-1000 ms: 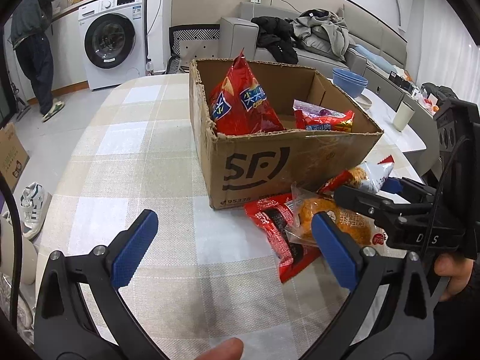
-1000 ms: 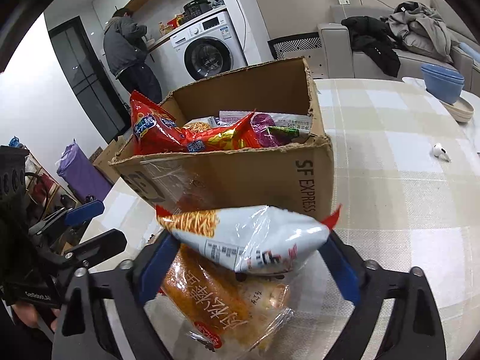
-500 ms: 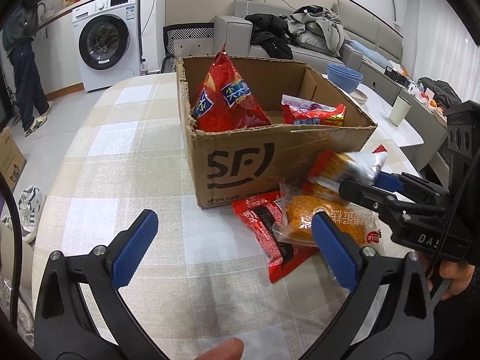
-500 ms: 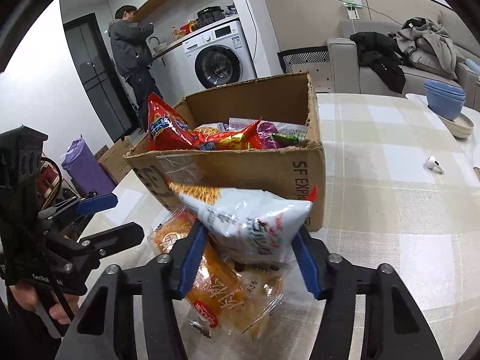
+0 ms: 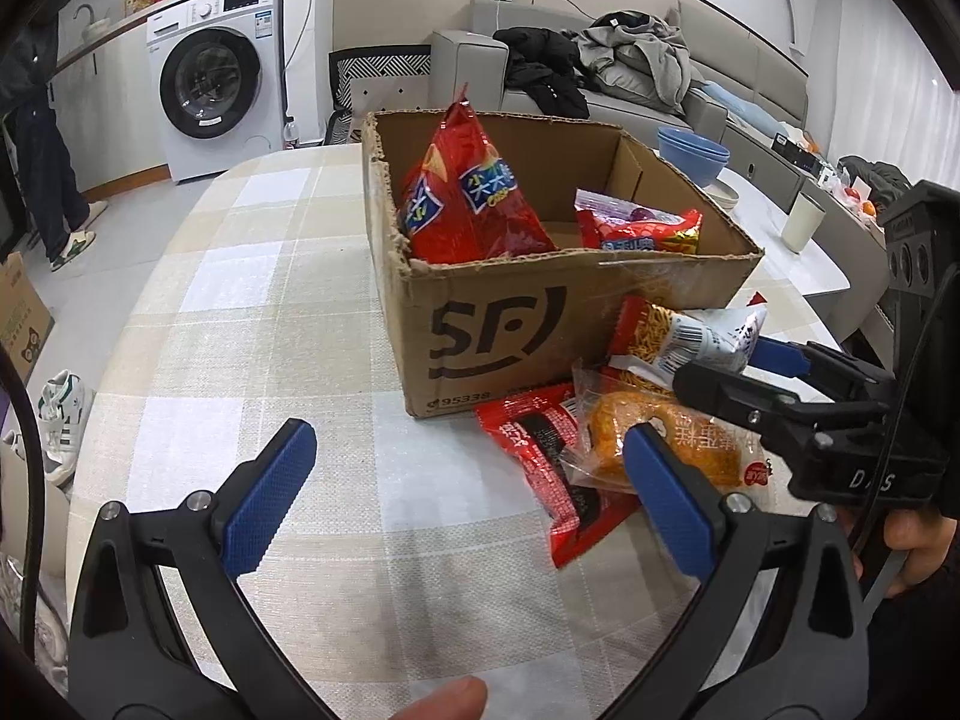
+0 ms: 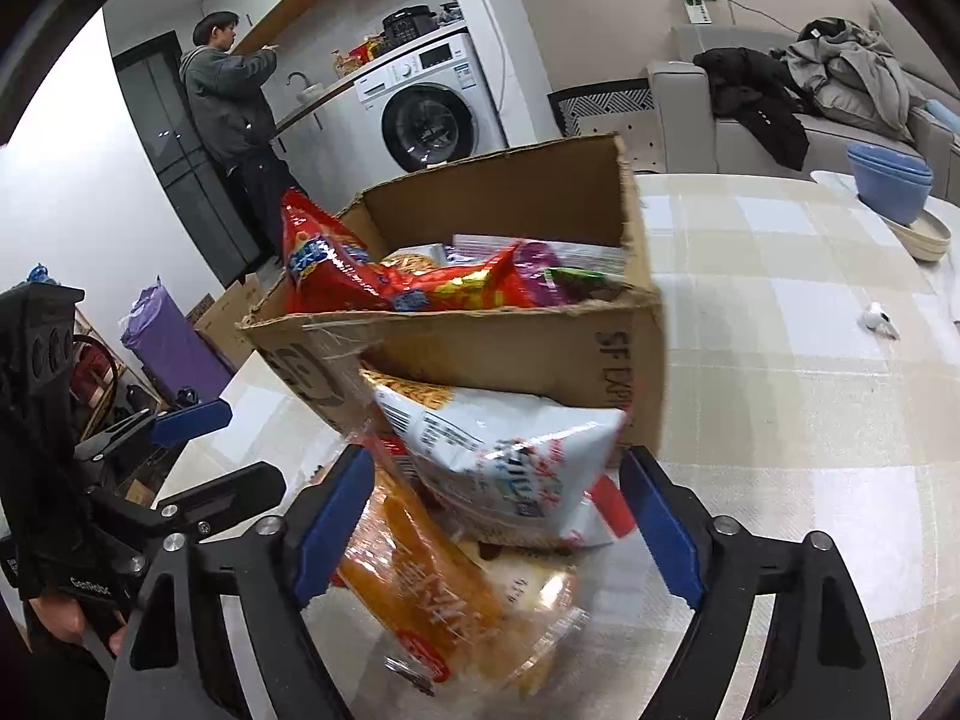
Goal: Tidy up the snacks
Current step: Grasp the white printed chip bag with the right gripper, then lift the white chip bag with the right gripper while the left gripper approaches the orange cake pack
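Note:
An open SF cardboard box (image 5: 510,324) stands on the checked table and holds a red chip bag (image 5: 468,204) and a red-purple packet (image 5: 636,231). In front of it lie a dark red packet (image 5: 552,468), a clear bread pack (image 5: 672,444) and a white noodle snack bag (image 5: 690,336). My right gripper (image 6: 498,516) is around the white bag (image 6: 510,450); the pads do not touch it and it lies on the bread pack (image 6: 432,594). My left gripper (image 5: 468,504) is open and empty above the table.
Blue bowls (image 5: 693,153) and a white cup (image 5: 801,228) stand behind the box on the right. A small white earbud (image 6: 879,321) lies on the table. A person (image 6: 231,102) stands by the washing machine (image 6: 432,114). A sofa with clothes (image 5: 630,66) is behind.
My right gripper had closed on the white bag half a second ago; now its jaws are wider and the bag rests lower, against the box front. The left gripper stayed open.

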{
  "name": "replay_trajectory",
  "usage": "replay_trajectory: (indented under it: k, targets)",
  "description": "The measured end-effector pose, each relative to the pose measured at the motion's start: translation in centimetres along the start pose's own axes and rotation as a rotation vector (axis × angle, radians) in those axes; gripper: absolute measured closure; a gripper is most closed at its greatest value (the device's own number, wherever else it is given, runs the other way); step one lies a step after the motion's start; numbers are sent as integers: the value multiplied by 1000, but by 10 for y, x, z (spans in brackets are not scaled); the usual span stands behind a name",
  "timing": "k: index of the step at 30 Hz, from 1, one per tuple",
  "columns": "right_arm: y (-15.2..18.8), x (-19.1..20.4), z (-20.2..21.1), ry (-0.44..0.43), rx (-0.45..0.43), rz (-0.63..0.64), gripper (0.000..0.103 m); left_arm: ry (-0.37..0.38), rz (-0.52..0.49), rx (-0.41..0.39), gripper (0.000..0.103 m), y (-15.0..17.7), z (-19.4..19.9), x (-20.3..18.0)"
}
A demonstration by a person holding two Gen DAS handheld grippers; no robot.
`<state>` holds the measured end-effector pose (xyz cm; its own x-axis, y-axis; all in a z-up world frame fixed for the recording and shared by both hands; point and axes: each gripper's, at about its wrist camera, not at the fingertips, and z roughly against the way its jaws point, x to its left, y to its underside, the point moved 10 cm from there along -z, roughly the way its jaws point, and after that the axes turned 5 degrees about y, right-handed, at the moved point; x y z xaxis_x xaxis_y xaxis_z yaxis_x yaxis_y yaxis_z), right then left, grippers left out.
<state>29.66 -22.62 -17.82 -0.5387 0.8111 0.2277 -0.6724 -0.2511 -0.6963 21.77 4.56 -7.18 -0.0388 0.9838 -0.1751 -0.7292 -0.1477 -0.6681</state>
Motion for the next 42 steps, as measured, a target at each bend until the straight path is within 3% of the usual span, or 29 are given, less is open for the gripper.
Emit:
replay_trajectory:
  k: [7,12,16,32,38,42]
  targets:
    - [-5,1,-16,55,21,-32,18,-5,17,0,1,3,0,9]
    - [-9,-5,-15,56,8,-69,38,-5,24,1,1,3,0,13]
    - [-8,-3,-10,49,-14,-42,44,3,28,-2,1,5,0,12]
    - [-6,-21,62,21,-158,-41,44,35,-12,27,1,10,-7,-19]
    - [-3,-42,85,25,-192,-63,44,101,-8,56,1,10,-14,-42]
    - [-1,-51,94,19,-207,-78,44,105,-25,82,1,11,-22,-57]
